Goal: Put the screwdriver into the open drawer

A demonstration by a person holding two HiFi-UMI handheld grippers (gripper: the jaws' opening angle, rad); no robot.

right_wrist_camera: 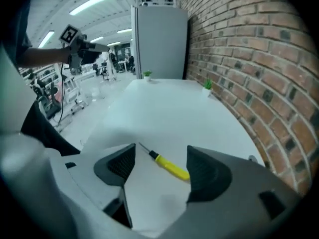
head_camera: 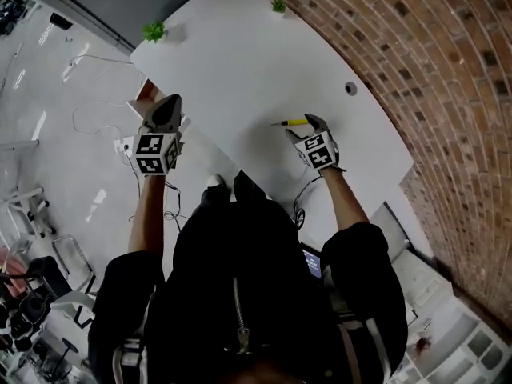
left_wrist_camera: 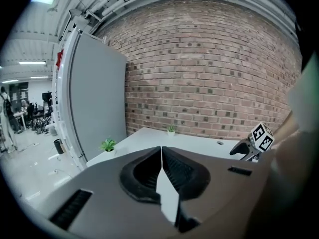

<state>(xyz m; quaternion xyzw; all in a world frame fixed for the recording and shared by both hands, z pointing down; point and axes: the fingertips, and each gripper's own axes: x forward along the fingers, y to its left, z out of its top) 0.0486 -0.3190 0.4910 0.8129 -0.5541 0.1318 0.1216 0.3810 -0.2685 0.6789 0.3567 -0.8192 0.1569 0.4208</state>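
Screwdriver (right_wrist_camera: 172, 168), yellow handle, black collar, thin shaft, lies between the wide-open jaws of the right hand-held gripper (right_wrist_camera: 160, 159).

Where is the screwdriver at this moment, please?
In the right gripper view, the screwdriver lies on the white table between the open jaws of the right gripper, on the side of the brick wall.
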